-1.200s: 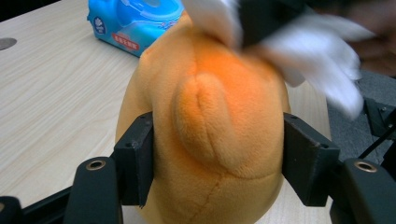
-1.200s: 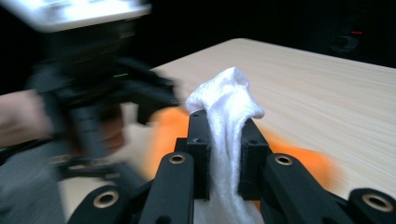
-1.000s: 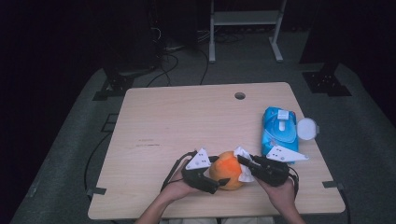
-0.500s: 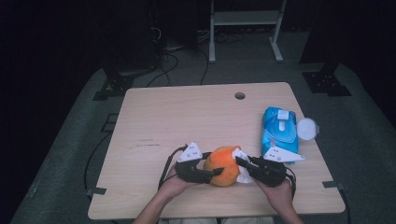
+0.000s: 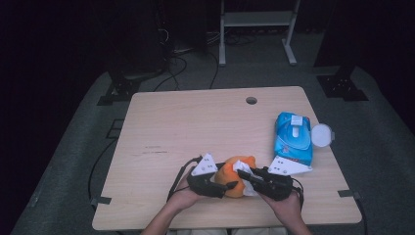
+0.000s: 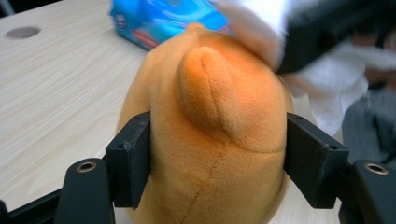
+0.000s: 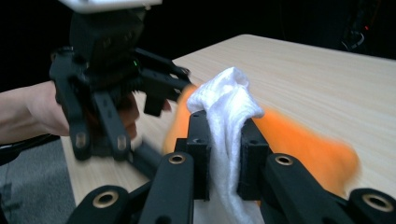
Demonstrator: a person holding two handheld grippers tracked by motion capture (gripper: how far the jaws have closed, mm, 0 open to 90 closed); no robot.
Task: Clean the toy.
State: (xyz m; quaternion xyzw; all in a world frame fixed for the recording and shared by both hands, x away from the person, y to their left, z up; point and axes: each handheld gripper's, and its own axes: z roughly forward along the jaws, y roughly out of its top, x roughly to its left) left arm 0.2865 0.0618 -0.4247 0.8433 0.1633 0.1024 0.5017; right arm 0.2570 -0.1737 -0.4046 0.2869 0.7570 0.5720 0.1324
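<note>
An orange plush toy [image 5: 234,172] sits near the table's front edge between both hands. My left gripper [image 5: 229,185] has the toy [image 6: 210,121] squeezed between its two black pads [image 6: 133,158]. Its jaws closed in on the toy and have just eased open a little, still pressing it. My right gripper [image 5: 243,174] is shut on a bunched white wipe [image 7: 226,105], held against the top of the toy [image 7: 308,140]. In the left gripper view the wipe [image 6: 254,21] touches the toy's upper right side. The left gripper [image 7: 154,91] stands close, facing the right one.
A blue pack of wipes [image 5: 292,136] lies at the table's right side, with a round white lid [image 5: 322,133] beside it at the edge. The wooden table [image 5: 195,127] has a cable hole [image 5: 251,100] at the back. Cables and stand legs lie on the floor beyond.
The left gripper's jaws have closed onto the plush toy from its left side. The right gripper still holds the wipe on the toy, and both hands stay in place.
</note>
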